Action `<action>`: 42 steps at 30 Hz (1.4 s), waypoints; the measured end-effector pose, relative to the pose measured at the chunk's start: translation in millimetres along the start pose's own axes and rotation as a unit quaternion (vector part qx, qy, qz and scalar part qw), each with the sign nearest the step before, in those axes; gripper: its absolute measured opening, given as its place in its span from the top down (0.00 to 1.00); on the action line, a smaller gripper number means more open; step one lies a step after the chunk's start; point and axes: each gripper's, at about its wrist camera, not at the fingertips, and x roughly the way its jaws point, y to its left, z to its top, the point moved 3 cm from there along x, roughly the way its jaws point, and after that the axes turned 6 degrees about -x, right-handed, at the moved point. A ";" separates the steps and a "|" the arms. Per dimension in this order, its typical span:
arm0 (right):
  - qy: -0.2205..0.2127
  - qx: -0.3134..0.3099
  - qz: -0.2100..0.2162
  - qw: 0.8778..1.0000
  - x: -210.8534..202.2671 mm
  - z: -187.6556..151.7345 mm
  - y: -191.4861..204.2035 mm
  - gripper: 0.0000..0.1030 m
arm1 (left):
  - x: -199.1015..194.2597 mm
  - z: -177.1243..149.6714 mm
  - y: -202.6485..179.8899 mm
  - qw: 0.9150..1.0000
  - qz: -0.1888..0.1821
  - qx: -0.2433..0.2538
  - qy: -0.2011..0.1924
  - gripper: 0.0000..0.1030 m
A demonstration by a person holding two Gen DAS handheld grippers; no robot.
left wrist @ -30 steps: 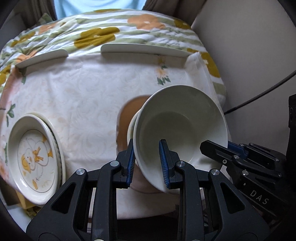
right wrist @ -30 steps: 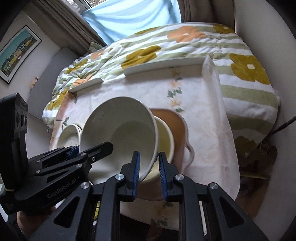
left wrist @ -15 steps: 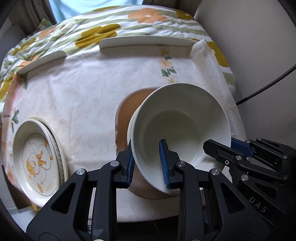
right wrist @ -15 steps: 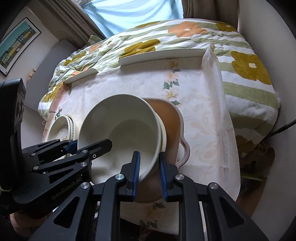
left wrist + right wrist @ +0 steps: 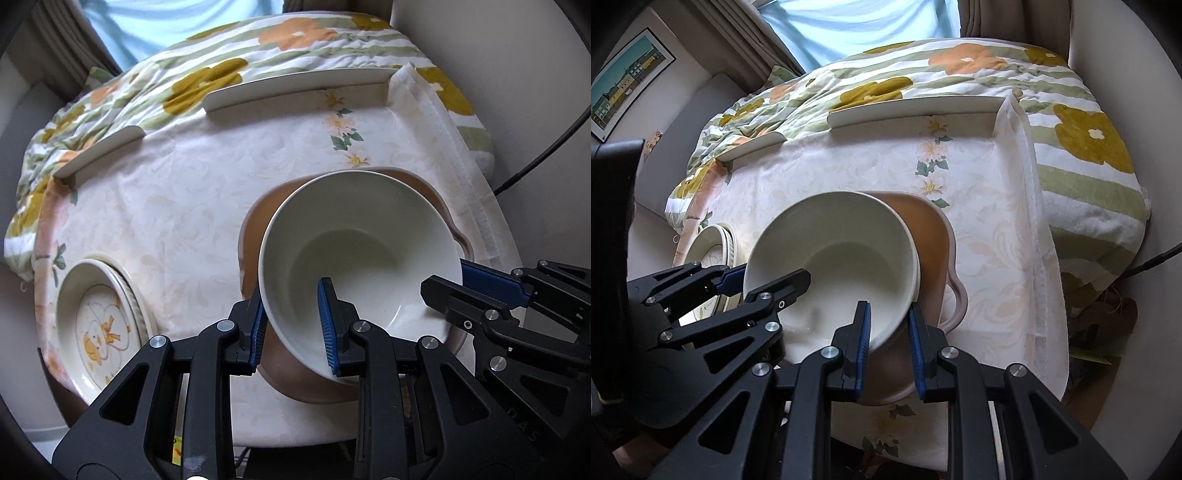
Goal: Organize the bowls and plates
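A large white bowl (image 5: 365,243) sits nested in another white bowl, whose rim (image 5: 915,275) shows just under it, over a brown dish (image 5: 258,229) on the cloth-covered table. My left gripper (image 5: 291,325) is shut on the bowl's near-left rim. My right gripper (image 5: 888,332) is shut on its near-right rim, and also shows in the left wrist view (image 5: 476,284). The bowl (image 5: 834,258) and the brown dish (image 5: 931,232) show in the right wrist view too.
A stack of plates with a duck picture (image 5: 99,321) lies at the table's left edge and shows in the right wrist view (image 5: 713,247). Two white strips (image 5: 295,86) lie along the far edge. A flowered quilt (image 5: 960,74) lies beyond. A wall is at the right.
Both grippers have lowered the white bowl from a raised tilt down into the bowl beneath it on the brown dish. Both stay shut on its rim.
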 end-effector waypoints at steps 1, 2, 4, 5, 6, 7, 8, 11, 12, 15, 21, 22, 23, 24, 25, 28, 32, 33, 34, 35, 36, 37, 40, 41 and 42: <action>0.001 0.002 0.001 1.000 0.1 -0.2 0.3 0.82 | 0.1 0.1 0.2 1.000 0.002 0.000 0.000 0.78; 0.002 0.001 0.000 1.000 0.4 -0.4 0.5 0.82 | 0.1 0.0 0.3 1.000 0.002 0.000 -0.001 0.78; 0.002 -0.002 -0.001 1.000 -0.6 -0.2 0.7 0.82 | 0.4 0.3 0.5 1.000 0.005 -0.001 0.000 0.78; 0.001 -0.003 -0.001 1.000 -1.4 -0.1 0.9 0.82 | 0.8 0.1 0.4 1.000 0.005 -0.001 0.001 0.78; 0.001 -0.005 -0.001 1.000 -1.9 0.1 0.8 0.82 | 1.1 0.4 0.5 1.000 0.005 -0.002 0.003 0.78; -0.001 -0.006 -0.001 1.000 -2.6 0.4 0.9 0.82 | 1.8 0.6 0.7 1.000 0.006 -0.003 0.005 0.78; -0.001 -0.009 -0.002 1.000 -2.8 0.6 0.8 0.82 | 2.1 0.9 1.0 1.000 0.004 -0.003 0.008 0.78; -0.001 -0.029 -0.009 1.000 -4.3 0.4 3.9 0.82 | 1.9 2.5 4.5 1.000 -0.011 -0.011 0.015 0.78; -0.001 -0.035 -0.011 0.999 -4.1 -0.9 5.2 0.82 | 1.9 3.1 6.1 1.000 -0.016 -0.015 0.017 0.77; -0.007 -0.058 -0.009 0.998 -5.3 -5.9 8.5 0.77 | 2.1 3.5 6.3 0.999 -0.028 -0.021 0.020 0.70; -0.020 -0.071 -0.002 0.997 -4.0 -13.5 14.9 0.54 | -4.2 4.1 1.6 0.999 -0.041 -0.010 0.007 0.21; -0.023 -0.070 -0.001 0.997 -6.0 -13.6 15.3 0.54 | -6.6 5.3 2.4 0.999 -0.042 -0.008 0.004 0.21; -0.026 -0.070 -0.003 0.997 -8.4 -13.5 15.9 0.54 | -10.6 6.0 4.0 0.999 -0.043 -0.007 0.000 0.21; -0.029 -0.069 -0.006 0.997 -11.4 -13.9 17.0 0.54 | -16.3 6.8 7.6 0.999 -0.044 -0.006 -0.006 0.21; -0.033 -0.067 -0.010 0.997 -15.8 -14.0 16.7 0.54 | -21.6 7.3 11.0 0.999 -0.046 -0.007 -0.012 0.21; -0.051 -0.057 -0.010 0.997 -31.8 -15.2 16.0 0.54 | -42.7 6.9 24.8 0.998 -0.053 -0.010 -0.038 0.21; -0.091 -0.046 -0.028 0.994 -56.3 -19.1 16.9 0.07 | -82.5 -1.6 45.7 0.992 -0.067 -0.009 -0.110 0.14; -0.100 -0.043 -0.033 0.993 -61.3 -20.6 17.3 0.02 | -90.9 -5.7 49.7 0.990 -0.063 -0.005 -0.129 0.10; -0.112 -0.037 -0.038 0.992 -66.3 -21.9 16.9 0.02 | -95.9 -9.5 53.0 0.988 -0.057 -0.002 -0.141 0.02; -0.122 -0.031 -0.042 0.991 -71.0 -23.4 16.7 0.02 | -100.1 -13.6 56.8 0.987 -0.050 -0.001 -0.154 0.00; -0.131 -0.024 -0.045 0.990 -74.7 -24.3 16.5 0.02 | -101.7 -18.4 61.3 0.986 -0.049 0.000 -0.161 0.00; -0.140 -0.016 -0.048 0.989 -77.5 -25.4 16.0 0.02 | -99.8 -20.8 64.6 0.986 -0.051 -0.002 -0.158 0.00; -0.155 0.010 -0.071 0.985 -81.8 -30.7 13.7 0.02 | -88.7 -28.5 74.3 0.988 -0.062 -0.016 -0.138 0.00; -0.148 0.016 -0.081 0.986 -80.7 -32.5 12.1 0.02 | -83.0 -31.7 76.9 0.990 -0.066 -0.020 -0.126 0.00; -0.132 0.022 -0.089 0.987 -77.8 -33.8 10.5 0.02 | -76.3 -35.4 80.7 0.991 -0.072 -0.024 -0.114 0.00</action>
